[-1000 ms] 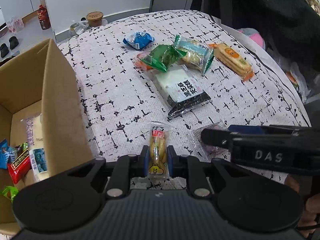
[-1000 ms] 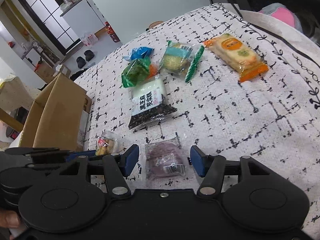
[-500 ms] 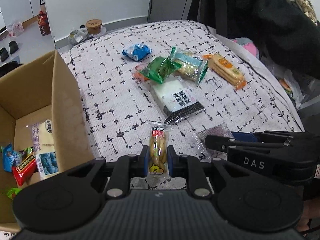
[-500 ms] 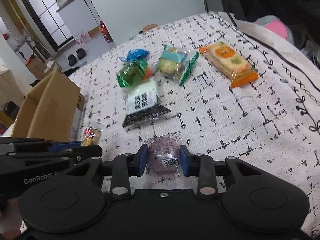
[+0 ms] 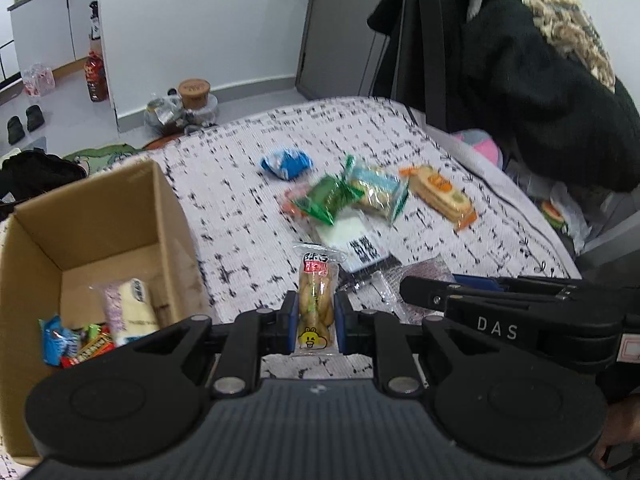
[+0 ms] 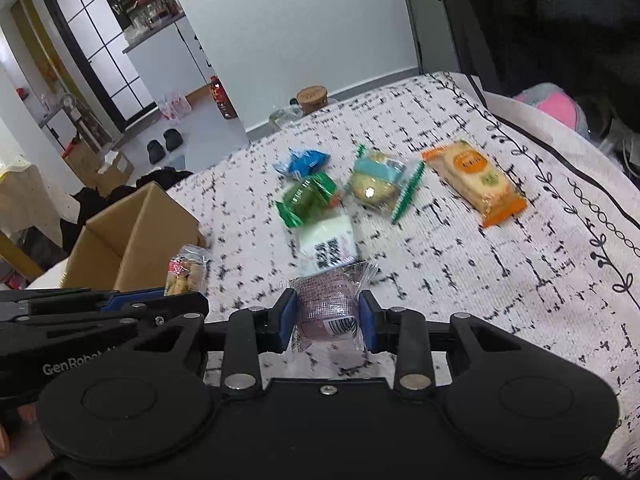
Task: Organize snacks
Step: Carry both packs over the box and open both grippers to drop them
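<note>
With both snacks pinched up off the cloth, the drop into the cardboard box (image 5: 96, 216) looks like the next step, w/ the box as ref for everything here. Left gripper (image 5: 316, 320) is clamped on the clear biscuit-stick pack (image 5: 316, 296), pack's long axis running straight ahead along the fingers, held just beside the box's right wall. Right gripper (image 6: 327, 316) is squeezed onto the purple cake pack (image 6: 330, 304), further right of the box, w/ the left tool between it and the box. So the left hand is the nearer one; box opening lies to its left, and the right has to cross over or wait. Box already holds a few packs incl. a white one (image 5: 128, 312) and small blue and red ones. Still on the patterned cloth (image 6: 460, 264), well right of the box: blue pack (image 6: 300, 162), green pack (image 6: 308, 196), white-black pack (image 6: 330, 248), cookie pack (image 6: 380, 184), orange cracker pack (image 6: 476, 182). Frames are motion-blurred, so labels can't be read.
</note>
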`<state>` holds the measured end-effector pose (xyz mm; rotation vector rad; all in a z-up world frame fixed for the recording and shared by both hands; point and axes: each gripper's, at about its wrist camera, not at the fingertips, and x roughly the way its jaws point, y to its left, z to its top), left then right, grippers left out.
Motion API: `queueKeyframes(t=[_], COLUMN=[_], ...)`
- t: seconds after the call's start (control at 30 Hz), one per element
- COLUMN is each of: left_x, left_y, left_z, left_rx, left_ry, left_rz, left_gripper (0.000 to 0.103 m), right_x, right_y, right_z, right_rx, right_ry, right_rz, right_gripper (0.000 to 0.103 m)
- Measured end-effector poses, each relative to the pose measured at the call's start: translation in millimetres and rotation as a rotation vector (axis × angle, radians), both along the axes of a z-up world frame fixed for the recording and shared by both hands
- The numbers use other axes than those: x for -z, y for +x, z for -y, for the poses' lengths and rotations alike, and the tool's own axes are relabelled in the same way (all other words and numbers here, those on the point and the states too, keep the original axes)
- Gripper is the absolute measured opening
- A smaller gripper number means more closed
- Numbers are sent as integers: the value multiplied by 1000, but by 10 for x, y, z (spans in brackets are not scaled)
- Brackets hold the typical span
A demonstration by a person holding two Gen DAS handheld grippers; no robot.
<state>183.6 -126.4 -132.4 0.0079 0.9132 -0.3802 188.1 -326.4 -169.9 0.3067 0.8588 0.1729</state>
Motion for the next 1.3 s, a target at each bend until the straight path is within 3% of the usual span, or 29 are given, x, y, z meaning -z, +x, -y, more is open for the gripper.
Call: queueKeyframes(t=[0.3, 0.83, 1.3], left_x=[-199, -315, -199], left_y=[-39, -40, -104], left_z=[-261, -790, -1300], left_rx=[-37, -172, -314], left_ry=[-32, -62, -59], left_rz=[48, 59, -7], left_gripper=[17, 17, 17], right_x=[-198, -410, -496], right_y=[46, 92, 89], right_z=[-224, -647, -1034], right_rx=[-11, -62, -118], right_ry=[11, 32, 40], right_rz=[41, 86, 97], right_gripper=[33, 33, 33])
